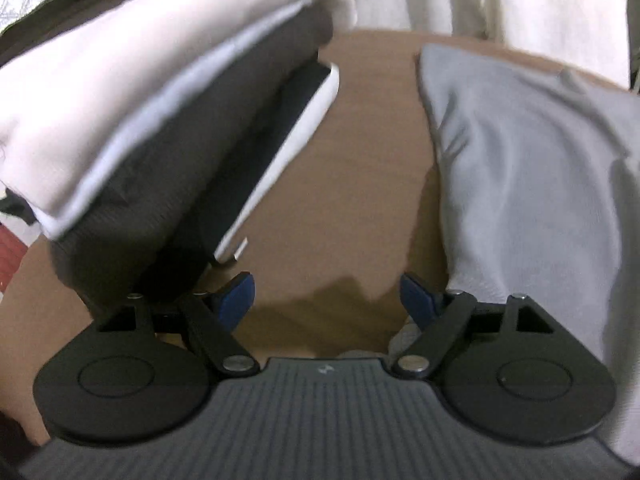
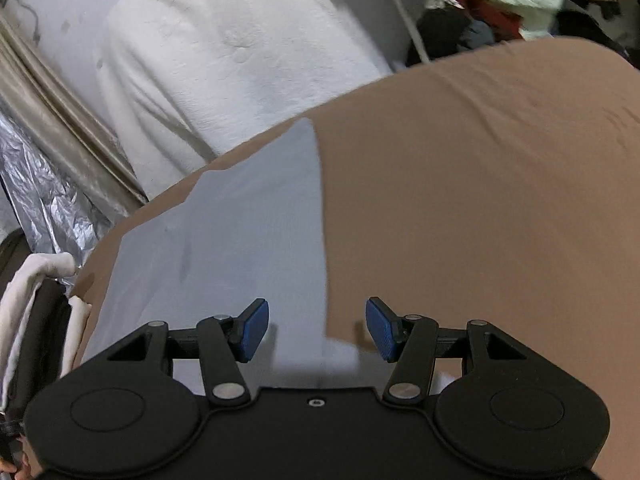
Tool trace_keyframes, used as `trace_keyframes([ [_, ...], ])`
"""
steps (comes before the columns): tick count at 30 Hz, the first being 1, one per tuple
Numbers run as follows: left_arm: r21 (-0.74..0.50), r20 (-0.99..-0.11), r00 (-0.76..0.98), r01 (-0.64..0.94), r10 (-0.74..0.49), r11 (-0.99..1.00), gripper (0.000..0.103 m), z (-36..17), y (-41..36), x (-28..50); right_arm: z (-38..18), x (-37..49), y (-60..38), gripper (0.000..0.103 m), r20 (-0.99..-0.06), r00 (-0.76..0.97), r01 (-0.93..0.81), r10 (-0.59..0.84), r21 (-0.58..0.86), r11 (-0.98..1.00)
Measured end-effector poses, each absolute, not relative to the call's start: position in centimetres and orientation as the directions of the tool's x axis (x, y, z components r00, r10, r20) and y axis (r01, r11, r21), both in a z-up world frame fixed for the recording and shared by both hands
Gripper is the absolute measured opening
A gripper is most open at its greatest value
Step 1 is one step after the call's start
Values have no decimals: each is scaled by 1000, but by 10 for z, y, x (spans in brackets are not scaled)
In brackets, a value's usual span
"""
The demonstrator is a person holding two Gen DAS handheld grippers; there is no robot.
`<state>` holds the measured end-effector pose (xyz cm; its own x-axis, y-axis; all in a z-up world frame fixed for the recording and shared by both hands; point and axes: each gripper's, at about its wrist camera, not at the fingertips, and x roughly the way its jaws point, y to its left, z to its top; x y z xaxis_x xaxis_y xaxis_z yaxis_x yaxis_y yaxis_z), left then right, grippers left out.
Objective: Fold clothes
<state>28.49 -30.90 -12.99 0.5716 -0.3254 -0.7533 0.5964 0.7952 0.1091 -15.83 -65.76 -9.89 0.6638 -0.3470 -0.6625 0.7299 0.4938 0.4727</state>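
Observation:
A pale grey garment (image 1: 532,184) lies spread on the brown table (image 1: 360,160), at the right of the left wrist view. My left gripper (image 1: 328,300) stands open low over the bare table beside the garment's left edge, nothing between its blue pads. To its left rises a stack of folded clothes (image 1: 160,120), cream on top, white, dark grey and black below. In the right wrist view the same grey garment (image 2: 224,240) lies flat with a straight right edge. My right gripper (image 2: 318,330) hangs open over that edge near the garment's corner.
White cloth-covered furniture (image 2: 224,52) stands beyond the table's far edge. Crinkled silver plastic (image 2: 44,204) and a beige curtain sit at the left. A heap of mixed clothes (image 2: 492,4) lies past the far right corner. The stack of folded clothes (image 2: 36,320) shows at the left.

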Motion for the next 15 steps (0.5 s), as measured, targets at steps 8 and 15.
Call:
trace_keyframes([
  [8, -200, -737, 505, 473, -450, 858, 84, -102, -239, 286, -117, -214, -627, 60, -681, 653, 742, -332, 488, 460],
  [15, -210, -770, 465, 461, -437, 862, 84, -130, -200, 271, -146, -226, -620, 64, -687, 678, 718, -262, 542, 436],
])
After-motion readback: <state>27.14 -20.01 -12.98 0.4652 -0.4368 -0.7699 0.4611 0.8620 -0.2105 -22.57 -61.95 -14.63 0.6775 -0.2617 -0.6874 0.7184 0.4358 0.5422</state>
